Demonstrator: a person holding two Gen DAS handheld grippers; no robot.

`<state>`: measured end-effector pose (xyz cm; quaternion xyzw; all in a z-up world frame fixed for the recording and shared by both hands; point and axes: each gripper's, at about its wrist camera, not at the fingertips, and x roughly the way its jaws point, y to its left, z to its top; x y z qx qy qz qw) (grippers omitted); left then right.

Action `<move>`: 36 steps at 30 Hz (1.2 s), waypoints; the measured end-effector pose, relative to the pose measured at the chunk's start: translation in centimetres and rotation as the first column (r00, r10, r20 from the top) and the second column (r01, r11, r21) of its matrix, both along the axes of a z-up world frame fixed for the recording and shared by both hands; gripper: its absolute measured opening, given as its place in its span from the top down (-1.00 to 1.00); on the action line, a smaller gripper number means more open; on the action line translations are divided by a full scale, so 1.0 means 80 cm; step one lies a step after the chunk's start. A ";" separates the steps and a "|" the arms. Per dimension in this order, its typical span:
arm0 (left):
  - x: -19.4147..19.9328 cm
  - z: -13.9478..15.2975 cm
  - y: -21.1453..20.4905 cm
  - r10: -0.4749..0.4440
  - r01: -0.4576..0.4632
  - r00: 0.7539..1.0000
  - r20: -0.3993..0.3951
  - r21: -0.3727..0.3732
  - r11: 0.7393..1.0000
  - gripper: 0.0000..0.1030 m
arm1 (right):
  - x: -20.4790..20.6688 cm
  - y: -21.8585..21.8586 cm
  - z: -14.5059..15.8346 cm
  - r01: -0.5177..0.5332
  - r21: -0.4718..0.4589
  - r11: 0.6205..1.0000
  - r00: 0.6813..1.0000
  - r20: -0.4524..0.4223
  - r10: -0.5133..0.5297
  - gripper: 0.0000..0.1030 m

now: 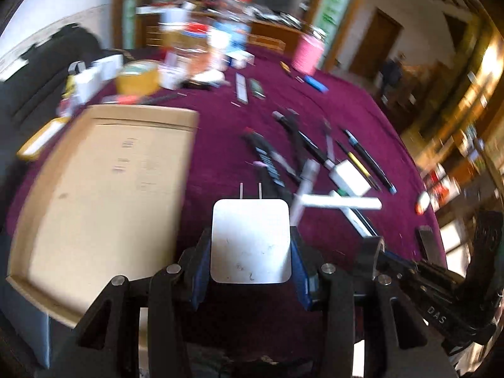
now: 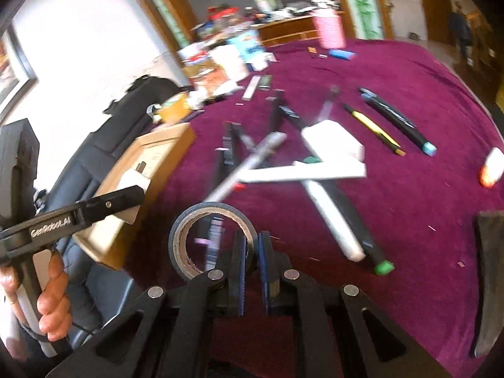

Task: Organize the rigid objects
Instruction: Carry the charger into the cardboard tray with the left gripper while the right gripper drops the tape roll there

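My left gripper [image 1: 250,241] is shut on a white power adapter [image 1: 250,245], its two prongs pointing away, just right of a shallow cardboard tray [image 1: 104,189]. The right wrist view shows that gripper [image 2: 135,193] and the adapter [image 2: 134,178] over the tray's [image 2: 157,145] near edge, with a person's hand [image 2: 53,302] on its handle. My right gripper [image 2: 251,242] is shut on the rim of a dark tape roll [image 2: 201,209], lifted above the maroon cloth [image 2: 393,220]. A heap of pens and markers [image 2: 315,173] lies beyond it.
A smaller white charger [image 1: 349,178] sits among the pens [image 1: 315,157]. Boxes, a yellow tape roll [image 1: 137,77] and a pink cup [image 1: 307,52] crowd the table's far side. A dark flat object [image 2: 486,267] and an orange-white item [image 2: 491,167] lie at the right.
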<state>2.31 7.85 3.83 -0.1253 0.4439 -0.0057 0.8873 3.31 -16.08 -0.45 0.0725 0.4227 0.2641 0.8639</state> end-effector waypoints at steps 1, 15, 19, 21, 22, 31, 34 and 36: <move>-0.002 0.002 0.017 0.022 -0.022 1.000 0.001 -0.004 1.000 0.15 | 0.000 0.008 0.003 -0.020 0.005 1.000 1.000 0.004 0.020 0.85; -0.046 -0.040 0.183 0.237 -0.239 0.970 -0.048 -0.039 0.970 0.15 | 0.003 0.250 0.020 -0.308 -0.188 0.933 0.951 -0.028 0.308 0.84; -0.043 -0.050 0.207 0.264 -0.266 0.963 -0.063 -0.035 0.963 0.15 | 0.003 0.308 0.008 -0.377 -0.297 0.877 0.924 -0.054 0.378 0.84; -0.038 -0.056 0.213 0.265 -0.268 0.961 -0.079 -0.028 0.963 0.15 | 0.007 0.330 -0.003 -0.397 -0.353 0.847 0.914 -0.074 0.398 0.84; -0.036 -0.060 0.216 0.262 -0.266 0.961 -0.092 -0.028 0.964 0.15 | 0.005 0.335 -0.006 -0.404 -0.367 0.838 0.911 -0.083 0.404 0.84; -0.025 -0.083 0.224 0.244 -0.244 0.956 -0.162 0.023 0.970 0.15 | -0.002 0.375 -0.033 -0.461 -0.508 0.728 0.877 -0.132 0.463 0.83; -0.024 -0.085 0.222 0.242 -0.240 0.958 -0.157 0.032 0.970 0.15 | 0.001 0.376 -0.037 -0.464 -0.515 0.721 0.874 -0.136 0.466 0.83; -0.023 -0.085 0.222 0.242 -0.240 0.958 -0.154 0.031 0.970 0.15 | 0.002 0.377 -0.037 -0.469 -0.513 0.720 0.872 -0.137 0.470 0.82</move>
